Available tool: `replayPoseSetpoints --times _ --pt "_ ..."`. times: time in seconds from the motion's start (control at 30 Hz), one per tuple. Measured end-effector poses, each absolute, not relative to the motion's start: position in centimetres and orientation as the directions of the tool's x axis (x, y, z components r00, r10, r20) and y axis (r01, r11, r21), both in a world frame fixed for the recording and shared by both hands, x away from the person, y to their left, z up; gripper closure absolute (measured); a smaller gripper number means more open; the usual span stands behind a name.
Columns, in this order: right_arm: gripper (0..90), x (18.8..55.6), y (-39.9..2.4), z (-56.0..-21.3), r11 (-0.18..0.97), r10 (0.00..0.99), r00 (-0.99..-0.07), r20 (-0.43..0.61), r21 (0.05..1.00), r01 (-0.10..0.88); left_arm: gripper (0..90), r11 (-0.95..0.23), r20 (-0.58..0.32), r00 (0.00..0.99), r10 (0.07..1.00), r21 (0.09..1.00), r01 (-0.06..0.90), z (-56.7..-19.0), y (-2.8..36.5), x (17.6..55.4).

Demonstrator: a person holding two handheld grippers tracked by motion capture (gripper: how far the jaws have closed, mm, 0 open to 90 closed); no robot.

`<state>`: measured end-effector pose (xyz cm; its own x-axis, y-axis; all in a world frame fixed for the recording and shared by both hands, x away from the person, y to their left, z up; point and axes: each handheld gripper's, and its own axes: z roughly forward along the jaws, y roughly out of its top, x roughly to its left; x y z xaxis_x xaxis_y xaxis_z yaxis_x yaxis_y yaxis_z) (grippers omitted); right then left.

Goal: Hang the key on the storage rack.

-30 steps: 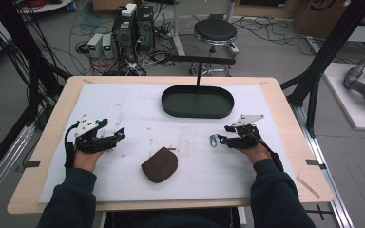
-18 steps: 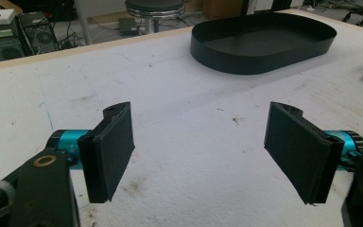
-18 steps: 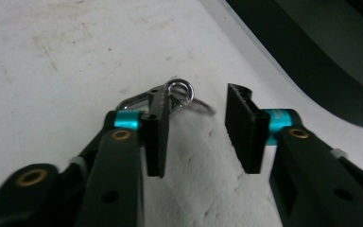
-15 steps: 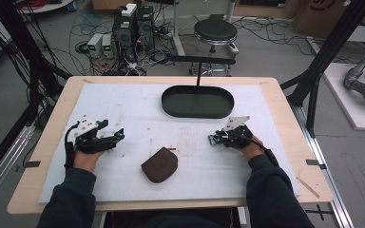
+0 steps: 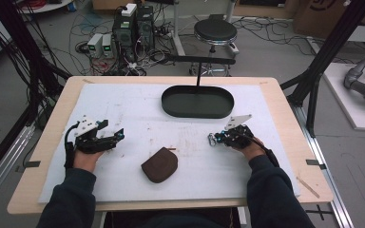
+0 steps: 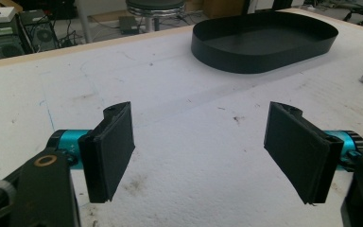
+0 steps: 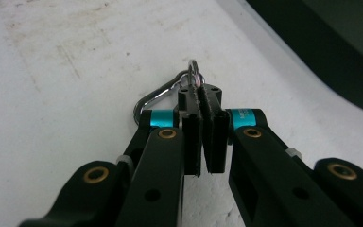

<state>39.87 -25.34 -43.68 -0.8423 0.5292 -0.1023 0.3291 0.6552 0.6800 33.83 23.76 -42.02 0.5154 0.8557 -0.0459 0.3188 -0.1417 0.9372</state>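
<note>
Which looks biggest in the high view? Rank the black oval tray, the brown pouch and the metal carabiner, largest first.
1. Black oval tray, the largest by far.
2. Brown pouch, clearly smaller.
3. Metal carabiner, tiny, clamped at the tip of the right hand-held gripper.
The tray lies farthest from the camera, so the order holds.

Wooden table [image 5: 285, 102] under white sheet [image 5: 138, 109], with black tray [image 5: 171, 102], brown pouch [image 5: 159, 165].

Open counter between the hands, two obstacles

The white counter [image 5: 138, 114] lies bare ahead of the left gripper [image 5: 116, 137]; the brown pouch [image 5: 159, 164] sits mid-front, and the black oval tray [image 5: 197, 101] blocks the far centre.
</note>
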Motion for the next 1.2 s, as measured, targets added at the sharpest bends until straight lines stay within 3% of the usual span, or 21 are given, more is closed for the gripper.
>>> replayPoseSetpoints --times 0.17,0.47,0.93,1.2 --pt "89.0 39.8 -25.2 -43.8 0.650 0.535 -0.841 -0.082 0.675 0.348 24.8 -0.141 -0.047 0.515 0.856 0.937 0.319 -42.0 23.7 33.8" --pt "90.0 40.1 -26.1 -43.0 0.553 0.634 -0.773 0.012 0.691 0.465 24.9 -0.144 -0.042 0.513 0.857 0.937 0.318 -42.0 23.8 33.8" --pt "90.0 40.3 -28.2 -38.7 0.418 0.710 -0.705 0.005 0.802 0.427 24.9 -0.144 -0.044 0.515 0.856 0.937 0.319 -42.1 23.7 33.9" --pt "90.0 42.9 -28.8 -35.0 0.377 0.750 -0.661 -0.030 0.840 0.390 25.0 -0.146 -0.044 0.517 0.855 0.936 0.320 -42.1 23.8 33.9"
